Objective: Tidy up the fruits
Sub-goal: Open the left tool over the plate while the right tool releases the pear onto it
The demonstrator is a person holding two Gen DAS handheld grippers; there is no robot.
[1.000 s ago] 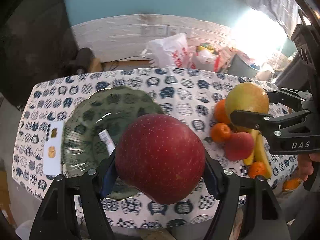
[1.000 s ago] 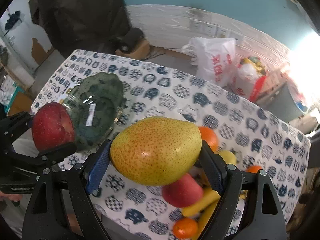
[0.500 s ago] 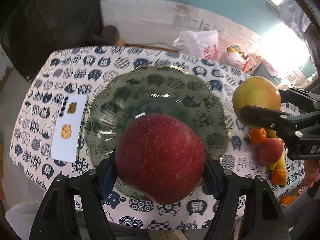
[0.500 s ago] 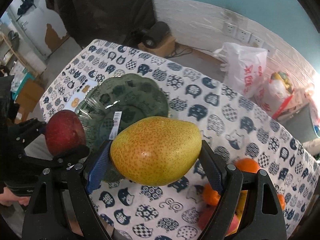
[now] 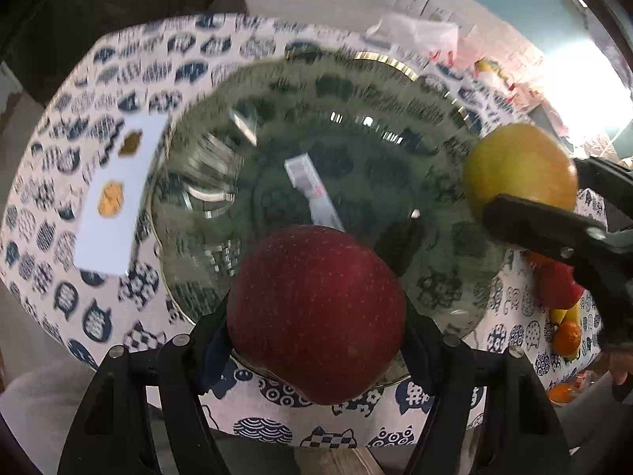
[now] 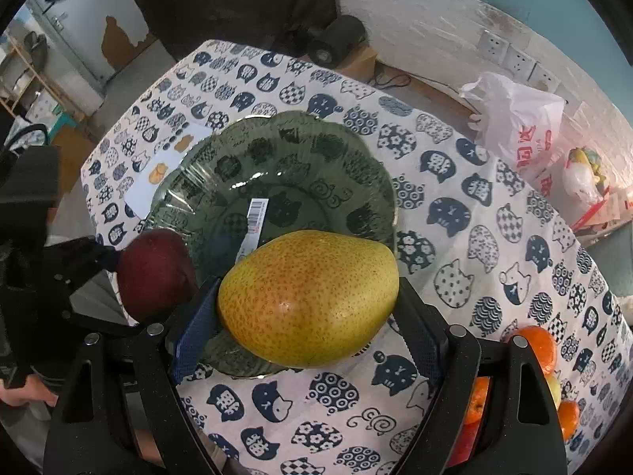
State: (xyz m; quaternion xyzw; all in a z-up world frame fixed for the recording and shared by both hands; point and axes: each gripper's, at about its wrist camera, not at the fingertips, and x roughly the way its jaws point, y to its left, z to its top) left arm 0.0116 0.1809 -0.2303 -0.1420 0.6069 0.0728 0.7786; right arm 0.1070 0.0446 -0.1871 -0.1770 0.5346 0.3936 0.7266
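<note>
My left gripper [image 5: 316,328] is shut on a dark red apple [image 5: 316,312] and holds it over the near rim of a green glass plate [image 5: 356,126]. My right gripper [image 6: 308,308] is shut on a yellow-orange pear [image 6: 308,297] and holds it over the plate's [image 6: 348,158] near right edge. The pear also shows in the left wrist view [image 5: 518,170], and the apple in the right wrist view [image 6: 154,273]. A barcode sticker [image 6: 255,217] lies on the plate's middle.
The table has a cat-print cloth [image 6: 455,198]. A white card [image 5: 118,198] lies left of the plate. A pile of oranges, a red fruit and bananas [image 5: 561,308] lies to the right; it also shows in the right wrist view [image 6: 534,356]. A plastic bag [image 6: 522,126] sits behind.
Both grippers have moved left toward the plate with their fruit. The plate now fills the left wrist view, and the pear hangs over its edge.
</note>
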